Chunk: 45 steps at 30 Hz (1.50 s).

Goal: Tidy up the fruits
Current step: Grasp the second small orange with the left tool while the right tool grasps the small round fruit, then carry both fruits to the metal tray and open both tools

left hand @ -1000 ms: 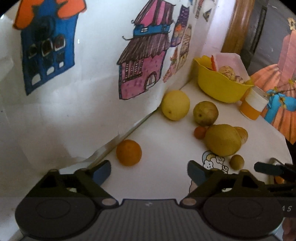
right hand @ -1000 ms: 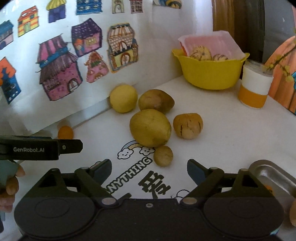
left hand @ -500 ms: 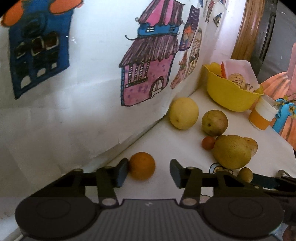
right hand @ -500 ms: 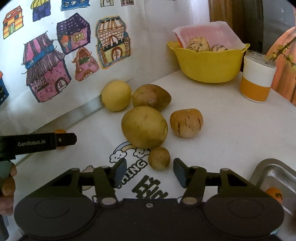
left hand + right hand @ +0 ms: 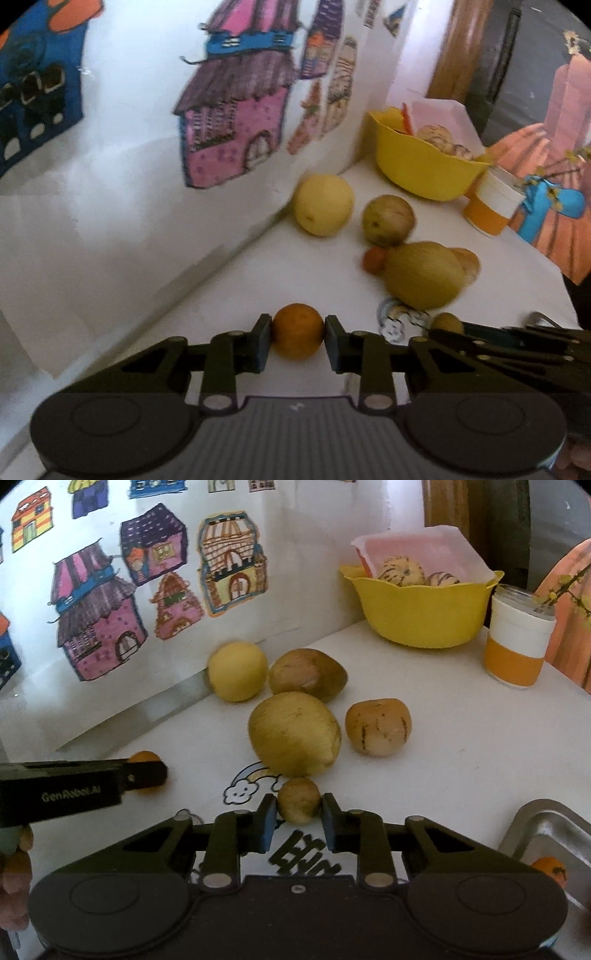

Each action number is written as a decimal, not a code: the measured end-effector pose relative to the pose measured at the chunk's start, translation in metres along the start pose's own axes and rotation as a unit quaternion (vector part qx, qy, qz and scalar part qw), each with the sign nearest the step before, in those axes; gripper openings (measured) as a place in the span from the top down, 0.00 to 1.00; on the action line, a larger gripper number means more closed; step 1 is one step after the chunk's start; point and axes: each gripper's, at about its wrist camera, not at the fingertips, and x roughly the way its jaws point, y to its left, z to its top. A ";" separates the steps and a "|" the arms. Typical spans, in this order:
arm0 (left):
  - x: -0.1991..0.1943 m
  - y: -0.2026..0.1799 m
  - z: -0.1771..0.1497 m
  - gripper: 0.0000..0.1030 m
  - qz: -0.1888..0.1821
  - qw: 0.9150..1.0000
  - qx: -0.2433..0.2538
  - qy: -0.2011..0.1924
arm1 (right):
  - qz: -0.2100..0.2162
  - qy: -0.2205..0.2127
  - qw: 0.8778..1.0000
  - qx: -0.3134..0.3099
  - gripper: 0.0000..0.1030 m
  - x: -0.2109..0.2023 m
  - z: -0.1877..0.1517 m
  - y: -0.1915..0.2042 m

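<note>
An orange (image 5: 297, 335) fruit sits on the white bench (image 5: 461, 760), which is printed with a rainbow-and-cloud cartoon (image 5: 251, 782) and black lettering. The bowl (image 5: 421, 613) is yellow, the cup (image 5: 517, 646) white over orange, the tray (image 5: 546, 834) silver. One tan fruit (image 5: 377, 726) bears dark streaks; wall drawings show pink, purple and blue houses (image 5: 99, 620).

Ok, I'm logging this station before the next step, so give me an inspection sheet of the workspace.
Surface: white table with printed cartoon and lettering.
Job's things: orange, small brown fruit, big yellow-green fruit, yellow round fruit, brown fruit, striped fruit, small red fruit; metal tray holding an orange piece.
Clutter: yellow bowl with striped fruits, orange-white cup.
Grippers: left gripper shut on orange; right gripper pads either side of small brown fruit, contact unclear.
Cables: nothing seen.
Surroundings: house drawings on wall.
</note>
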 end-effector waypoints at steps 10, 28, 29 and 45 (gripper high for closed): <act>-0.012 -0.024 -0.014 0.68 -0.050 0.998 0.022 0.026 | 0.024 -0.006 1.000 0.004 0.73 -0.030 -0.015 0.004; -0.041 -0.127 -0.042 0.68 -0.124 0.988 0.089 0.025 | -0.046 -0.079 0.994 0.057 0.73 -0.155 -0.077 -0.055; -0.041 -0.135 -0.044 0.68 -0.128 0.987 0.093 0.026 | -0.052 -0.080 0.994 0.060 0.73 -0.160 -0.081 -0.060; -0.012 -0.212 -0.060 0.68 -0.152 0.971 0.185 0.023 | -0.126 -0.098 0.984 0.085 0.73 -0.163 -0.120 -0.126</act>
